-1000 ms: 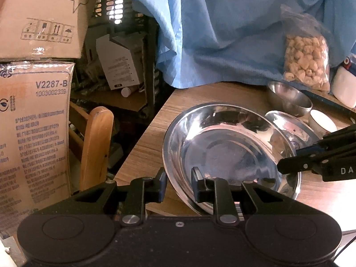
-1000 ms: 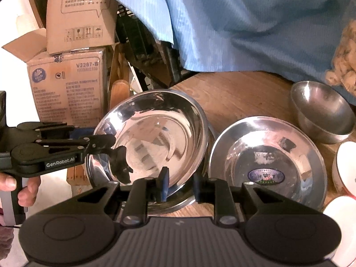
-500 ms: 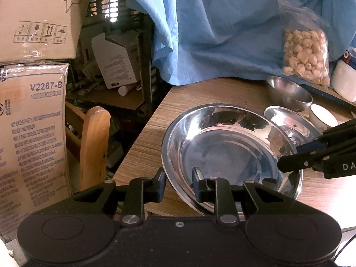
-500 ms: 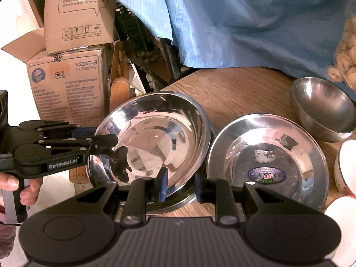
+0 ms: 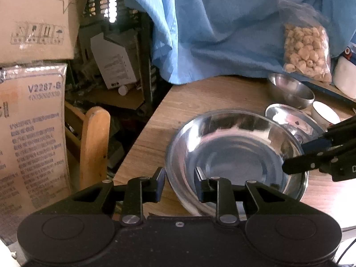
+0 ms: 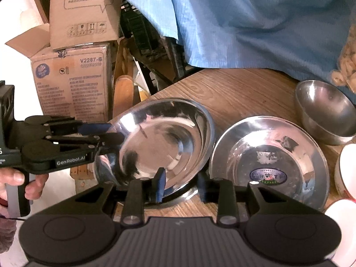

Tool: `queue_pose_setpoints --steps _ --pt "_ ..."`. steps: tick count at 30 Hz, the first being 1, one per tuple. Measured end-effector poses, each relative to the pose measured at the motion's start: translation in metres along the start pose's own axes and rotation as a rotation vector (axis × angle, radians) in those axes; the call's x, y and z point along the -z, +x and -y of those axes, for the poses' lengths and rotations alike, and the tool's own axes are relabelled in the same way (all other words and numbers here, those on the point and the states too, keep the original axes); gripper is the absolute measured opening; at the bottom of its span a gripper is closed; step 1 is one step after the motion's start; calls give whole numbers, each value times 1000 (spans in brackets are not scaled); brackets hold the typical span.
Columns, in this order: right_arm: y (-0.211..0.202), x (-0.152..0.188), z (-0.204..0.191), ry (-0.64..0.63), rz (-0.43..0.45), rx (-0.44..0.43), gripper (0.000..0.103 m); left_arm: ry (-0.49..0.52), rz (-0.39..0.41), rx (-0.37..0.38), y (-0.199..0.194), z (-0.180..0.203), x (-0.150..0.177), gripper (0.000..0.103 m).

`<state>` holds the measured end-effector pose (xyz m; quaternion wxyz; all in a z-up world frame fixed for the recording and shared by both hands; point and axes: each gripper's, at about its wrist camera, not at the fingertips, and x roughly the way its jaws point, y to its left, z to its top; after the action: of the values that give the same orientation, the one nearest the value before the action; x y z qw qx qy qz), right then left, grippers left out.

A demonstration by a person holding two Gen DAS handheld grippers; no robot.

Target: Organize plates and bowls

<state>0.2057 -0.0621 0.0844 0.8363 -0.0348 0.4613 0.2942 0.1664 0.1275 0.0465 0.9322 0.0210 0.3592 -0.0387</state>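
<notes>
Steel plate (image 5: pixel 235 155) rim lies between both grippers' opening jaws, near table (image 5: pixel 200 93) edge.

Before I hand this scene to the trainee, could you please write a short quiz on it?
1. True or false: the sticker plate is stacked inside the big dish.
2. What stands behind and to the right of the sticker plate? A. a steel bowl B. a mug C. a fork
3. Fill in: the big dish's rim lies between the fingers of ___ gripper(s).

Key
1. False: it lies beside the dish.
2. A
3. Both: the left gripper and right gripper, each with its jaws opening around the rim.
</notes>
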Motion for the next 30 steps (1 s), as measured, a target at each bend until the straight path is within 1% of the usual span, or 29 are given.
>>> queue_pose_setpoints --steps 5,8,9,10,11,13,14,15,16,17,19,21,23,24,25,28,30 --pt "1 1 -1 -11 0 -9 35 22 31 -16 -4 3 -5 37" --pt "1 2 -1 -21 3 -3 38 15 44 -13 -5 3 -7 46" --pt "1 3 -1 -25 2 -4 44 9 49 -11 -6 3 -8 53" --pt "0 3 -1 -25 -3 -4 52 2 57 -8 -6 3 -8 61" --pt "0 4 0 -21 -6 -5 54 -3 64 -7 -7 3 -9 66" --pt "-3 5 1 -29 -3 -22 61 -12 85 -2 -9 3 -10 82" --pt "-5 6 1 -31 1 -25 64 -14 95 -1 -10 4 -11 84" --pt "-7 6 0 -34 8 -19 71 -15 103 0 -10 5 -13 87" --pt "-10 7 -1 -44 18 -11 76 -14 110 2 -10 6 -14 92" --pt "-12 8 -1 -57 30 -5 78 -17 116 4 -11 8 -16 94" --pt "-19 10 0 -69 52 5 85 -24 127 13 -10 11 -20 102" --pt "-28 14 7 -50 76 -3 89 -29 135 36 -9 15 -24 102" --pt "-40 20 17 -1 95 -17 94 -30 128 72 -5 21 -31 102" --pt "-45 23 22 19 101 -20 100 -30 123 91 -1 25 -36 102" --pt "-50 27 27 41 109 -20 102 -31 115 112 3 29 -41 102" --pt "-65 43 42 98 117 -9 103 -27 75 191 24 45 -60 102" --pt "-70 51 51 133 111 -7 103 -17 47 227 38 55 -70 102"
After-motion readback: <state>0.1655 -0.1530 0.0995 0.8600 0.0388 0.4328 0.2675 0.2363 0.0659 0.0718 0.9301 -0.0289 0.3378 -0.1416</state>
